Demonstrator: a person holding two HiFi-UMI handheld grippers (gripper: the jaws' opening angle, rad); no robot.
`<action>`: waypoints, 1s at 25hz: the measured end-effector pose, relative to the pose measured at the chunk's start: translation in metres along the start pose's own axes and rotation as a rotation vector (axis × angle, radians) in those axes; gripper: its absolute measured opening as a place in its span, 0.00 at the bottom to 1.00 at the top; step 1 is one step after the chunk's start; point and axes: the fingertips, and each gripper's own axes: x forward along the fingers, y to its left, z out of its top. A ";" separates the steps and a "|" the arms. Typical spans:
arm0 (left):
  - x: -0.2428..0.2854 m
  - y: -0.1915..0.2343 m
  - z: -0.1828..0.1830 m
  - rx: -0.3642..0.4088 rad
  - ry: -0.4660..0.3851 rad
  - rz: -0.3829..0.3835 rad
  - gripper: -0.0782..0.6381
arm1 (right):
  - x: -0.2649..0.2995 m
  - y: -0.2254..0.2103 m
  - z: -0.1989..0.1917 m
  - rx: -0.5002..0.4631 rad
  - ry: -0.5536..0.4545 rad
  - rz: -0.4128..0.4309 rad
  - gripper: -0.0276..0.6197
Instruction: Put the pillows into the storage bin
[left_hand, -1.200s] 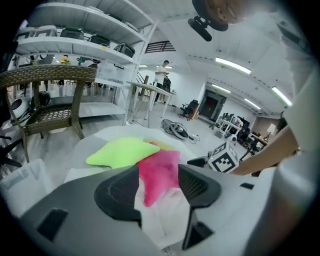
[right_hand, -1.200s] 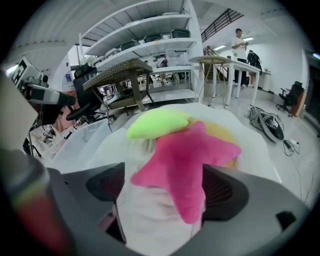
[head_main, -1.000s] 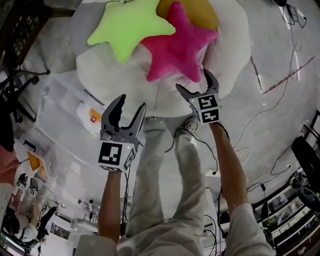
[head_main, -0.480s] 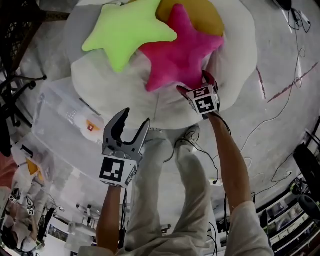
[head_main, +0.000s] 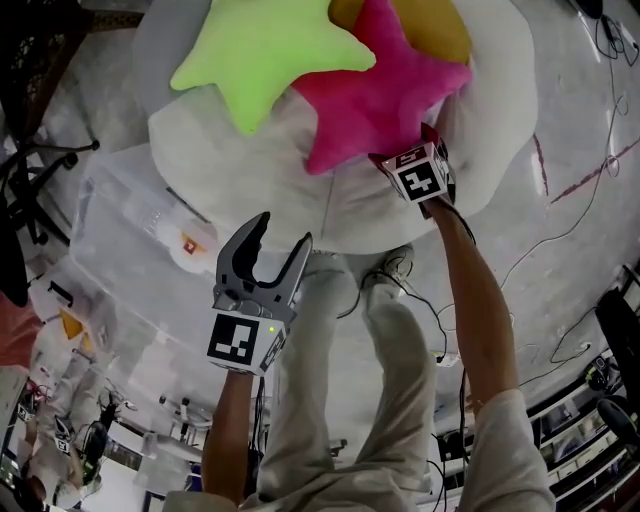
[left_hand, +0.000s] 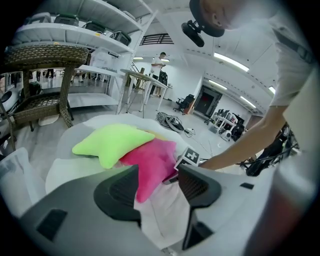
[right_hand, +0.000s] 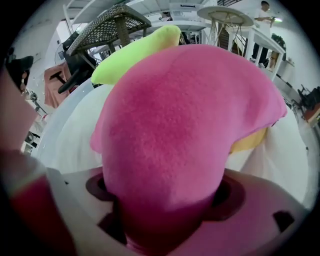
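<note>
The right gripper (head_main: 405, 152) is closing on 1 arm of the magenta star-shaped plush pillow (head_main: 385, 90). That arm is filling the whole gap between the wide-spread jaws, and the pads appear to be pressing into its sides, though the plush is hiding the contact itself. The pillow is lying toward the near right edge of the round white cushion (head_main: 360, 205), overlapping the lime-green star-shaped plush pillow (head_main: 260, 50) on its left and the yellow plush pillow (head_main: 440, 25) at the far edge.

The left gripper (head_main: 283, 232) is hovering with its jaws wide apart and holding nothing. It is just off the cushion's near edge, beside the clear plastic storage bin (head_main: 130, 250).
</note>
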 end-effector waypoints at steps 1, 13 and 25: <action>0.001 0.000 0.001 -0.005 -0.001 0.000 0.43 | -0.001 0.002 0.000 0.001 0.001 0.004 0.75; -0.021 -0.023 0.015 -0.031 -0.006 0.018 0.43 | -0.051 0.018 0.013 0.022 -0.001 0.035 0.54; -0.076 -0.050 0.047 -0.021 -0.088 0.078 0.43 | -0.140 0.063 -0.041 0.161 -0.039 0.055 0.53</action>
